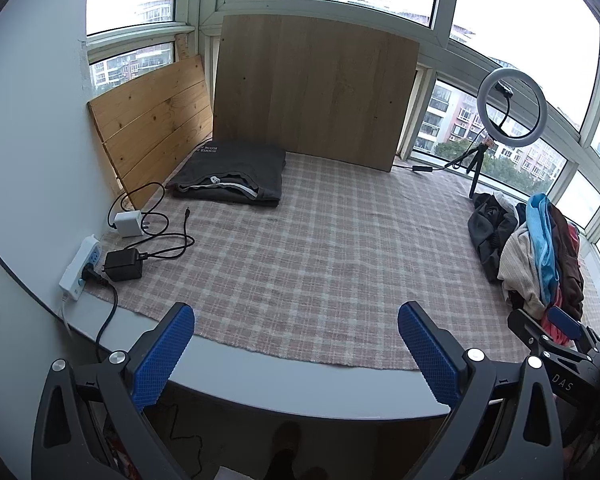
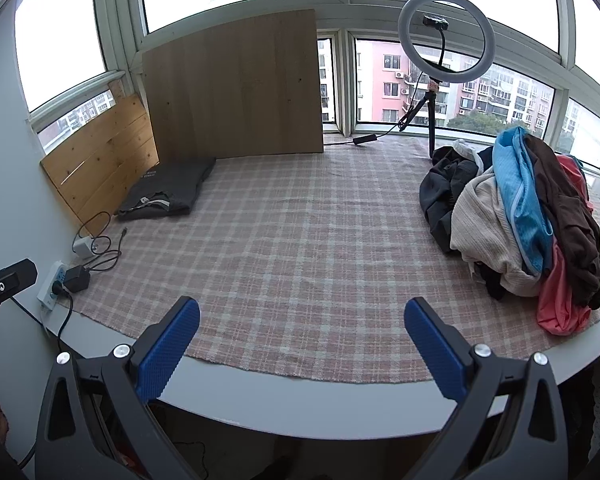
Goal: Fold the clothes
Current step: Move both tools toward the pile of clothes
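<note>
A heap of unfolded clothes [image 2: 520,216] in black, cream, blue, brown and pink lies at the right end of the table; the left wrist view shows the same pile of clothes [image 1: 528,252] at its right edge. A folded dark grey garment [image 1: 230,176] rests at the back left, also seen as the folded garment [image 2: 166,194] in the right wrist view. My left gripper [image 1: 296,316] hangs open over the table's front edge, empty. My right gripper [image 2: 302,312] is open and empty too, left of the heap. The right gripper's body [image 1: 560,336] shows beside the pile.
A pink plaid cloth [image 2: 300,240] covers the table. Wooden boards [image 1: 312,92] lean against the windows at the back. A power strip [image 1: 78,268], adapters and cables sit at the left edge. A ring light on a tripod [image 2: 446,36] stands at the back right.
</note>
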Demonstrator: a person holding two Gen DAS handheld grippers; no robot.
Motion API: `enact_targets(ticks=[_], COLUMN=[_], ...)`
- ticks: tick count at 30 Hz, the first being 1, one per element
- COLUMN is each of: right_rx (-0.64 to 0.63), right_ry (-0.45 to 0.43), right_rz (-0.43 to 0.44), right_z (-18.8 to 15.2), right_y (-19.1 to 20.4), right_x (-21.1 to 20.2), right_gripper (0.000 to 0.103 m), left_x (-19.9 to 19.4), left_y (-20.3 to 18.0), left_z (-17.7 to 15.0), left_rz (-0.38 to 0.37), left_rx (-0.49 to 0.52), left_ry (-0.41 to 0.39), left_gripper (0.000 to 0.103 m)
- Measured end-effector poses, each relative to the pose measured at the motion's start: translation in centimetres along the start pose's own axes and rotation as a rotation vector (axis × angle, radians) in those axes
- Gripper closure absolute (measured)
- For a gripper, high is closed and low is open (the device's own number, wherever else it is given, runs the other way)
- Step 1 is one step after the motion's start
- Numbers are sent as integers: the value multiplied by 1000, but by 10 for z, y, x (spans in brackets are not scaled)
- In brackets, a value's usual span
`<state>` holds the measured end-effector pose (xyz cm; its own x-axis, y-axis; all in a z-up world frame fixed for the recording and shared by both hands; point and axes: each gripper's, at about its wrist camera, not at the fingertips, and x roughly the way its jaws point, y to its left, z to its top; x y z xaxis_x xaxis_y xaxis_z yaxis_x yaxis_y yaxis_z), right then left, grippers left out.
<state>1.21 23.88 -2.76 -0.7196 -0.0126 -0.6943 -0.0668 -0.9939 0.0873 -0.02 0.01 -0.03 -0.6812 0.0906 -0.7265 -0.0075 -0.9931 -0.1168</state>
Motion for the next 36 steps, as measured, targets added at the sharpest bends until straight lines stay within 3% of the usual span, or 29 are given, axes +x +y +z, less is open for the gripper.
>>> enact_targets(ticks=[9, 16, 30, 36], right_rx=[27, 38, 126, 176], right_ry=[10, 3, -38, -47], right_rz=[-2, -24, -108, -200], right_z=[5, 12, 32, 37], right_y=[-8, -17, -56, -77], right_x=[9, 21, 35, 37], right_gripper=[0, 0, 0, 0], left_x=[26, 33, 77, 95], left_y=[13, -2, -44, -68], left_z=[10, 16, 54, 64], left_rz=[23, 26, -79, -138], left_rx=[29, 89, 192, 280], left_ry=[11, -15, -1, -1], left_gripper=[1, 1, 1, 1])
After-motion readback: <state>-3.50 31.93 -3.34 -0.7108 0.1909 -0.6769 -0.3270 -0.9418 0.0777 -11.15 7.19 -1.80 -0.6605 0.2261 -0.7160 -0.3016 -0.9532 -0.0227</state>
